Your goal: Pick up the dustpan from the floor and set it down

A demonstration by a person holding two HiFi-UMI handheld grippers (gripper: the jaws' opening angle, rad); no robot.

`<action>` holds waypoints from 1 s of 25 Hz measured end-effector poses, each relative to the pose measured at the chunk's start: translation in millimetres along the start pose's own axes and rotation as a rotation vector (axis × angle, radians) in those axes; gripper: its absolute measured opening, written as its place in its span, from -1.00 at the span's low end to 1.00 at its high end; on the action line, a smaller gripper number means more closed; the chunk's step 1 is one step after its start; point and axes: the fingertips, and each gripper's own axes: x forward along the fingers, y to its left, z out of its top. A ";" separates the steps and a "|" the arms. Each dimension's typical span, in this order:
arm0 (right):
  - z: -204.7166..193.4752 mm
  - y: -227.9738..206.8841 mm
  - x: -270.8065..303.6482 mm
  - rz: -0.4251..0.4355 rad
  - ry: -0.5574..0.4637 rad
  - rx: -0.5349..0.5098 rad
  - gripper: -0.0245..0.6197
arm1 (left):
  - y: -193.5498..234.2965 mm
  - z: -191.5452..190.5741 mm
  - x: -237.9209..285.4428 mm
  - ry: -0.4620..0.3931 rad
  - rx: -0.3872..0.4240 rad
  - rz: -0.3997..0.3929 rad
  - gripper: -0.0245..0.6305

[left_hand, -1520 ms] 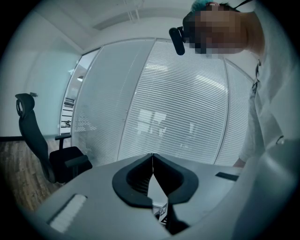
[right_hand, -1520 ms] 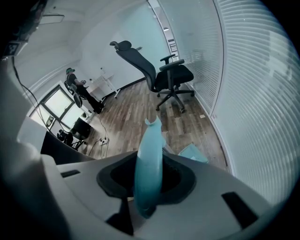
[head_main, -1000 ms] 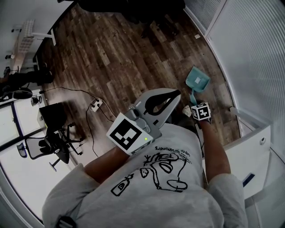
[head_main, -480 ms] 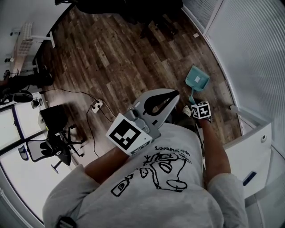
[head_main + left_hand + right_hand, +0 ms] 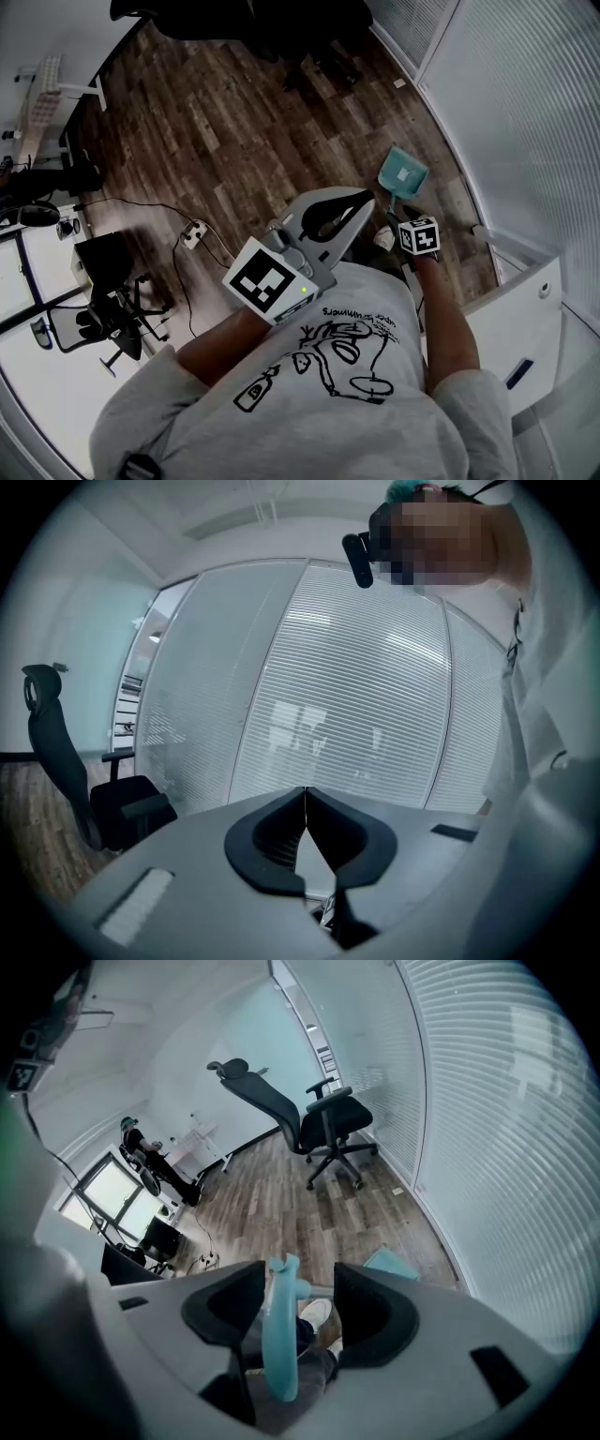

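The teal dustpan (image 5: 403, 172) lies on the wooden floor beside the glass wall, and its pan (image 5: 398, 1262) shows past the right jaw in the right gripper view. Its upright teal handle (image 5: 279, 1335) stands between the jaws of my right gripper (image 5: 300, 1274), close to the left jaw with a gap to the right one. Those jaws have just been opening and do not press on the handle. In the head view the right gripper's marker cube (image 5: 419, 235) hovers just below the pan. My left gripper (image 5: 361, 202) is held at chest height, shut and empty.
A glass wall with blinds (image 5: 525, 122) runs along the right. A white cabinet (image 5: 525, 309) stands behind the right arm. A power strip with cable (image 5: 192, 230) lies on the floor at left, near an office chair (image 5: 103, 319). The person's shoe (image 5: 314, 1314) is beneath the handle.
The right gripper's cube has drawn slightly back from the pan, which stays on the floor by the glass wall. The left gripper has kept still.
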 end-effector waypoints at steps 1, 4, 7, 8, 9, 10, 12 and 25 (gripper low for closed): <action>4.3 -0.9 -4.9 -0.009 -0.017 -0.002 -0.31 | -0.1 1.4 0.5 -0.004 0.001 -0.001 -0.92; 18.3 -3.6 -20.5 -0.046 -0.070 -0.013 -0.31 | 0.2 4.9 1.4 -0.012 0.002 -0.004 -0.92; 34.6 -7.1 -37.9 -0.074 -0.126 -0.018 -0.31 | -0.5 9.9 6.1 -0.026 -0.003 -0.007 -0.92; 40.8 -7.1 -44.2 -0.080 -0.147 -0.022 -0.32 | -1.1 11.7 7.5 -0.030 -0.001 -0.010 -0.92; 46.9 -6.2 -50.9 -0.085 -0.167 -0.027 -0.32 | -2.0 13.5 8.3 -0.034 0.002 -0.013 -0.92; 53.1 -4.9 -58.0 -0.091 -0.187 -0.032 -0.32 | -3.0 15.2 8.7 -0.038 0.006 -0.017 -0.92; 65.8 -2.8 -73.3 -0.112 -0.219 -0.044 -0.32 | -4.2 19.4 9.1 -0.046 0.014 -0.022 -0.92; 159.4 14.4 -206.7 -0.262 -0.496 -0.155 -0.64 | -20.4 41.7 14.5 -0.099 0.034 -0.043 -0.92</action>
